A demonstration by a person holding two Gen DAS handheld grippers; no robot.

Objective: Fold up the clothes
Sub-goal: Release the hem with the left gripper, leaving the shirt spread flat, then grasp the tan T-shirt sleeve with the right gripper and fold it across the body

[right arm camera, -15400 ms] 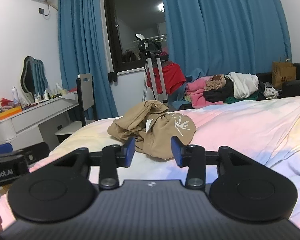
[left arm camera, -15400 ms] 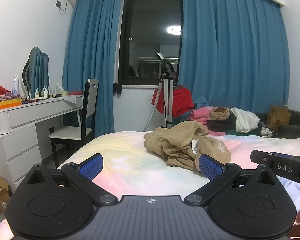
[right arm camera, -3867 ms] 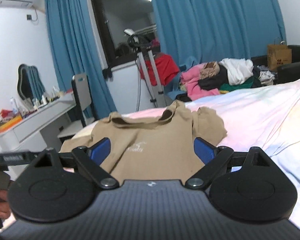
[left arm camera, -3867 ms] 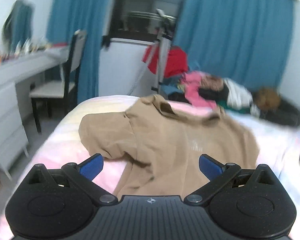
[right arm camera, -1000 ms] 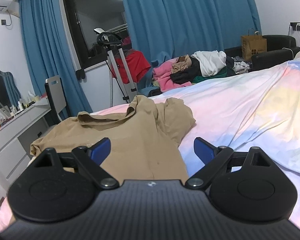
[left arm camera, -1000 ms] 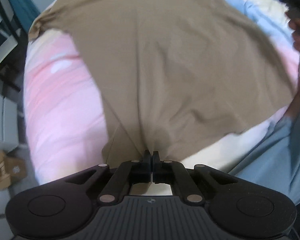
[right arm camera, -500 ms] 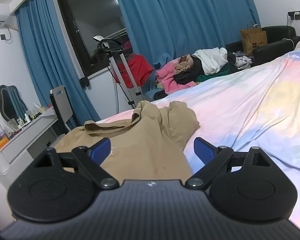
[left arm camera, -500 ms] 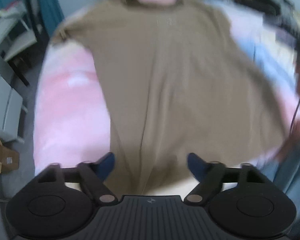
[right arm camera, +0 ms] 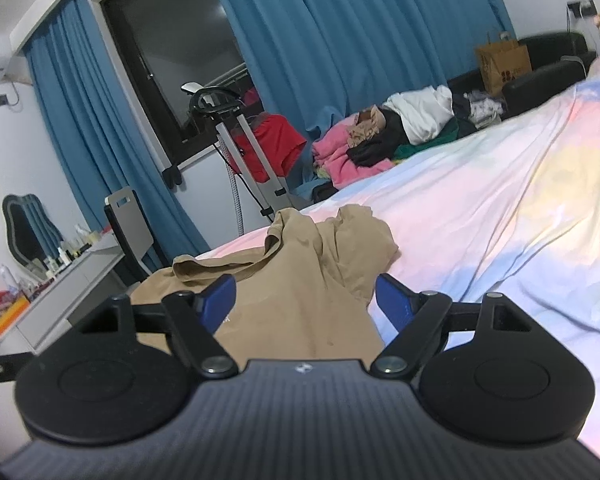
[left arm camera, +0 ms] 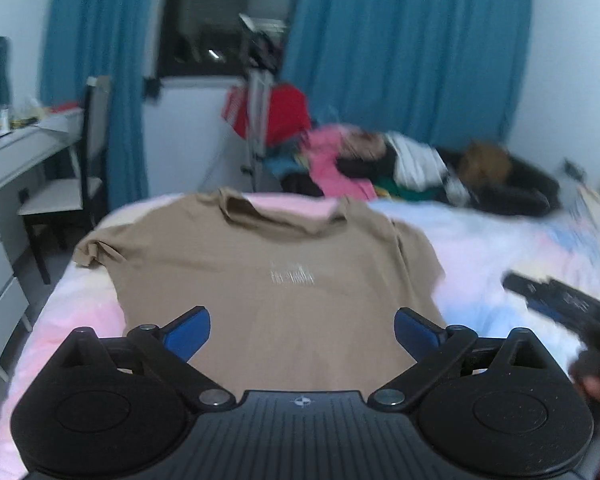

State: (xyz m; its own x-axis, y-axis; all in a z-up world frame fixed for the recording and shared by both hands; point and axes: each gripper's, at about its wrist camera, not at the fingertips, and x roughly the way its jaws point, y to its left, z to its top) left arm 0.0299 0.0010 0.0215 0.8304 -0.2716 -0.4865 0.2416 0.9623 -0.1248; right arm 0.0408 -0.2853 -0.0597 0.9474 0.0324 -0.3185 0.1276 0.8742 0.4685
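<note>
A tan T-shirt lies spread flat on the pastel bed, collar away from me and small white print facing up. My left gripper hovers above the shirt's near hem, its jaws opening wide with nothing between the blue pads. In the right wrist view the same T-shirt shows its collar and right sleeve. My right gripper hangs above that sleeve side, its jaws closing while still apart from the cloth. The right gripper's body appears blurred at the right of the left wrist view.
A pile of mixed clothes lies beyond the bed near a garment steamer stand. A white dresser and chair stand at the left. Blue curtains cover the window wall. A paper bag sits on a dark sofa.
My left gripper let go of the shirt's hem, opened wide, and rose and tilted up to face the room. The right gripper's jaws came a little closer together.
</note>
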